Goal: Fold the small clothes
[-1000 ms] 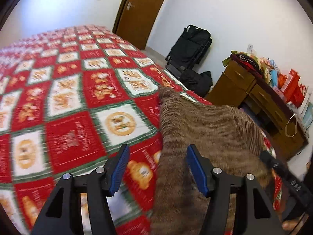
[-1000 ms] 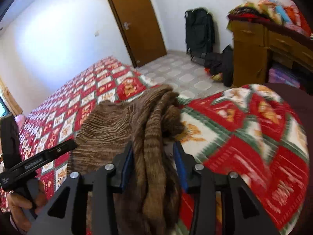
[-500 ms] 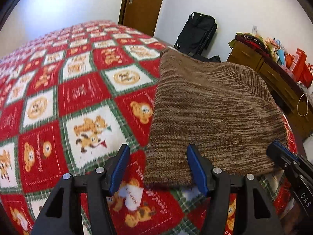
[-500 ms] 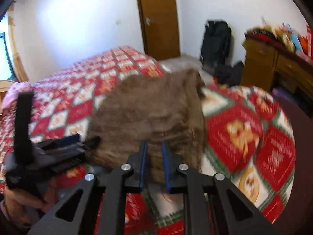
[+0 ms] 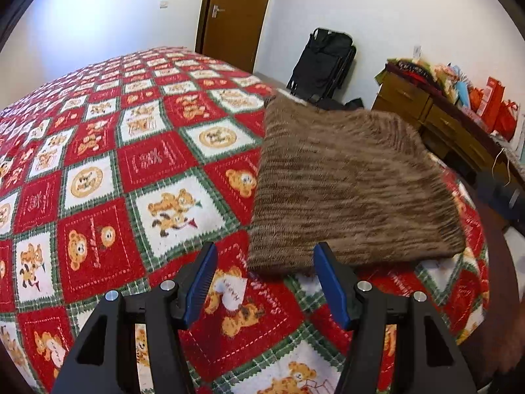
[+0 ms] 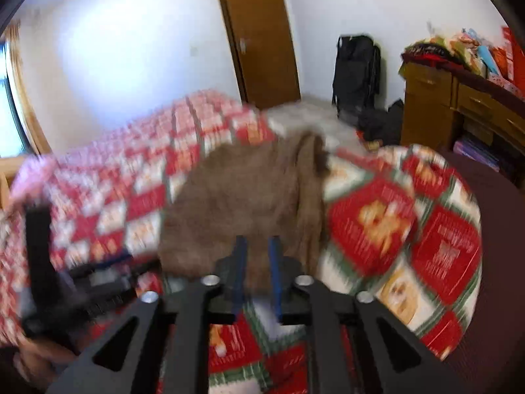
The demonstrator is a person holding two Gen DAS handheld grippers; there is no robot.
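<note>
Brown striped knit garment (image 5: 347,184) is seen folded into a flat, roughly square pad, lying on the red, white and green teddy-bear patterned bedspread (image 5: 137,177) near the bed's right-hand corner. Its near edge is seen just ahead of the left gripper (image 5: 264,279), whose blue-padded jaws are spread wide with nothing between them. The right gripper (image 6: 257,272) is shown with jaws that have just been opening; a narrow gap is seen between the blue pads, no cloth is gripped, the garment's near edge lying just beyond the tips.

Plenty of bare bedspread is left to the garment's left; on its right only a narrow strip remains before the bed's edge.

In the left wrist view, sharp stripes and a tidy fold are shown. The right wrist view is blurred; a loose bunched flap along the garment's right side and a hand (image 6: 36,358) under the left gripper are seen only there. A brown wooden door (image 5: 236,16), black bag (image 5: 323,62) and cluttered wooden dresser (image 5: 436,121) are seen beyond.
</note>
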